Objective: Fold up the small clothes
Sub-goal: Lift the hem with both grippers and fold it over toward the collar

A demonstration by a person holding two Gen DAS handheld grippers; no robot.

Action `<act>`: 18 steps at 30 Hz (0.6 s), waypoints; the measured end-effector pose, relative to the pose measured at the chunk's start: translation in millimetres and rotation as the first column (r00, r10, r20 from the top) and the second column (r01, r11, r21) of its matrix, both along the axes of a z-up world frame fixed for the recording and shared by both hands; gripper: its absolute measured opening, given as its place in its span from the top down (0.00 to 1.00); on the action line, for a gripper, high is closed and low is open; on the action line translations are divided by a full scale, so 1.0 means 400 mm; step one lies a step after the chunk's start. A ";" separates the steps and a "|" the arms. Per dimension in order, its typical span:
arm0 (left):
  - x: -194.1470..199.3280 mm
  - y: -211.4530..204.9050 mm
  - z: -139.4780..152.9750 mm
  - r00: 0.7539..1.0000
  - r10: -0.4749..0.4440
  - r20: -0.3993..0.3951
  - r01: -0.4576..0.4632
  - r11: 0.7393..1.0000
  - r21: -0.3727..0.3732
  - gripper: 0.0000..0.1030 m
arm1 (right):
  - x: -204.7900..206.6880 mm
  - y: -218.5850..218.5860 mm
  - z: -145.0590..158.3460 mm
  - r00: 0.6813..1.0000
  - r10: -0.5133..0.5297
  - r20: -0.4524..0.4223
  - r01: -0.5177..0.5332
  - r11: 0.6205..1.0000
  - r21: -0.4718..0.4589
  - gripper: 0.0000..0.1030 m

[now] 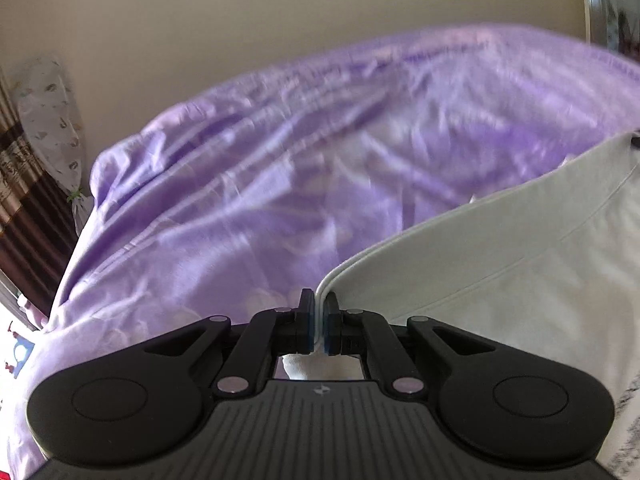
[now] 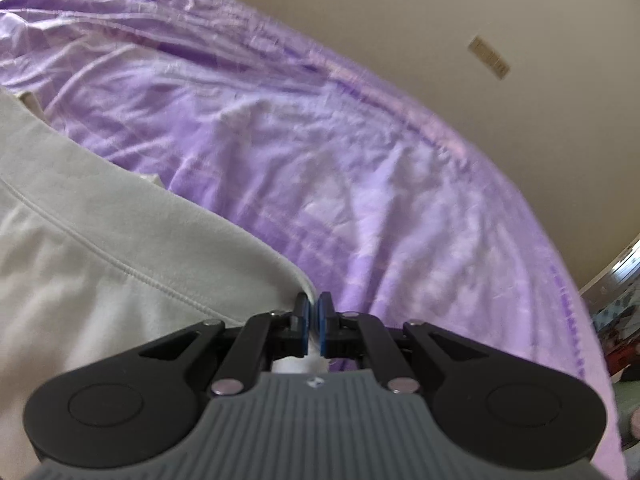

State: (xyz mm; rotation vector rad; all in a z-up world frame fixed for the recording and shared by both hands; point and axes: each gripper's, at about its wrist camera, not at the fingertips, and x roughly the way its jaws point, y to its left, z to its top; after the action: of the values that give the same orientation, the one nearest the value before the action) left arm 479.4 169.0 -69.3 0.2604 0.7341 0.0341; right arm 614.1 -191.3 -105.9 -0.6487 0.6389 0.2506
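Note:
A white garment [image 1: 500, 264] with a stitched hem band stretches to the right in the left wrist view and to the left in the right wrist view [image 2: 88, 248]. My left gripper [image 1: 319, 322] is shut on its left corner edge. My right gripper [image 2: 314, 322] is shut on its right corner edge. The cloth is held taut between them above a purple bedspread [image 1: 260, 184]. A little white fabric shows behind each pair of blue pads.
The purple bedspread [image 2: 320, 160] is wrinkled and fills the middle of both views, with a cream wall [image 2: 440, 20] behind it. A brown striped curtain [image 1: 24, 208] hangs at the far left. Clutter [image 2: 616, 320] lies past the bed's right edge.

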 end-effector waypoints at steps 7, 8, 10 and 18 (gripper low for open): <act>0.040 -0.017 0.006 1.000 0.022 -0.014 -0.022 0.999 0.038 0.97 | -0.016 0.007 0.055 0.997 -0.002 0.072 0.003 1.000 -0.011 1.00; 0.045 -0.018 -0.001 0.999 0.029 -0.014 -0.028 0.999 0.040 0.97 | -0.011 0.011 0.052 0.998 -0.007 0.069 0.008 1.000 -0.009 1.00; 0.059 -0.017 -0.021 0.999 0.042 -0.026 -0.041 0.998 0.043 0.97 | -0.006 0.021 0.040 0.997 -0.011 0.078 0.013 1.000 -0.022 1.00; 0.092 -0.026 -0.089 0.995 0.082 -0.050 -0.077 0.993 0.095 0.73 | 0.041 0.035 -0.031 0.999 -0.037 0.022 0.038 0.999 -0.032 1.00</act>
State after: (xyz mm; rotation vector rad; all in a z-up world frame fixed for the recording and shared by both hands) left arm 516.3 158.7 -104.7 0.3216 0.7975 0.1372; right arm 630.3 -177.2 -118.2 -0.6694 0.6352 0.1985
